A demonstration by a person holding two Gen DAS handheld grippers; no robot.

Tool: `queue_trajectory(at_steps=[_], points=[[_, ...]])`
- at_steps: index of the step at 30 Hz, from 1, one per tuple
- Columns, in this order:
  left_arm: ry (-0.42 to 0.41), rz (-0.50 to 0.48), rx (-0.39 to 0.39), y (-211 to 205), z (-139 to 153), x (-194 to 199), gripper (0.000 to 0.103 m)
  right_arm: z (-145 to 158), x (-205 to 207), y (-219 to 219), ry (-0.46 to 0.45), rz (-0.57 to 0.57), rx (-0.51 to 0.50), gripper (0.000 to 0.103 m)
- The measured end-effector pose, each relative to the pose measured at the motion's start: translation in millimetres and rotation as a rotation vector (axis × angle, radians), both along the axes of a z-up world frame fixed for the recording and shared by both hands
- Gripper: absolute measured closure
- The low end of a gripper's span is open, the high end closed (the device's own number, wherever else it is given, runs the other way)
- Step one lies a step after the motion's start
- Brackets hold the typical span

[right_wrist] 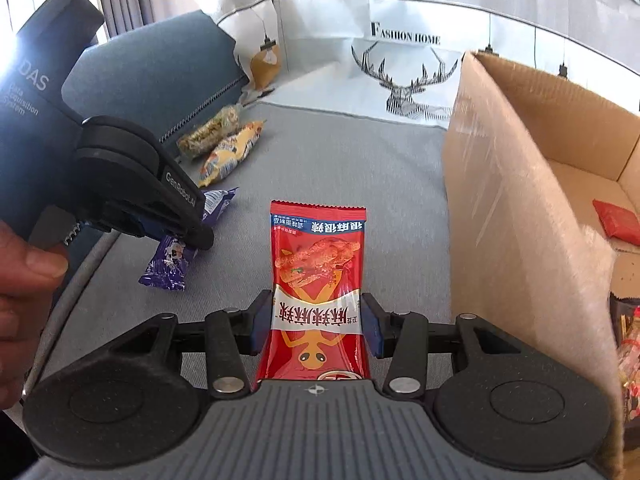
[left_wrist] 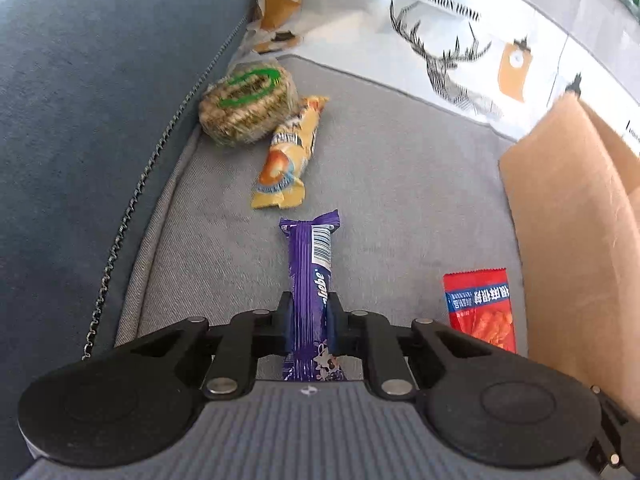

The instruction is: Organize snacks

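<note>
Your left gripper [left_wrist: 310,320] is clamped on the purple bar [left_wrist: 310,276] — both pads press its sides near the end closest to you, and the rest of the wrapper runs away along the grey cushion [left_wrist: 380,168]. From the right wrist view the bar's near end looks tilted up off the cushion, and a thumb [right_wrist: 38,262] of your hand shows at the left edge beside the gripper body.

Your right gripper [right_wrist: 316,326] has the red packet [right_wrist: 318,280] between its jaws. The pads sit against the packet's two long edges and the foil bows slightly between them, so it reads as a grip on the packet. The packet lies lengthwise, pointing toward the cushion's back edge.

Near the cushion's far left corner, against the blue armrest [left_wrist: 100,100], lies the round cake [left_wrist: 244,104] in clear wrap; the yellow snack [left_wrist: 286,156] touches it on the side nearer you.

The box [right_wrist: 520,200] stands along the cushion's right edge, just beside the red packet — open on top, with another red packet [right_wrist: 618,222] on its floor and more wrappers [right_wrist: 628,344] at its near end, too cut off to tell apart.
</note>
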State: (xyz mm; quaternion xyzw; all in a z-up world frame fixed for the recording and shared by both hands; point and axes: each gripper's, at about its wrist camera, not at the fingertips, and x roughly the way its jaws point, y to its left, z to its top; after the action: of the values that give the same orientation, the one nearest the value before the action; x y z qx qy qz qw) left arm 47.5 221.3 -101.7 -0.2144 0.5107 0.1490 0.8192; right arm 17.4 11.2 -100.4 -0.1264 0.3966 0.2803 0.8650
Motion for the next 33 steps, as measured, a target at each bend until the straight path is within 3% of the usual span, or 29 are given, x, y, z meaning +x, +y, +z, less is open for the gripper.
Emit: queue_trajectory(at_steps=[24, 33], points=[[-0.335, 0.134, 0.015, -8, 71, -14, 0.087, 93, -14, -31, -0.242, 0.037, 0.188, 0.055], [-0.393, 0.146, -0.018, -26, 78, -8, 0.087, 119, -3, -65, -0.306, 0.022, 0.219, 0.055]])
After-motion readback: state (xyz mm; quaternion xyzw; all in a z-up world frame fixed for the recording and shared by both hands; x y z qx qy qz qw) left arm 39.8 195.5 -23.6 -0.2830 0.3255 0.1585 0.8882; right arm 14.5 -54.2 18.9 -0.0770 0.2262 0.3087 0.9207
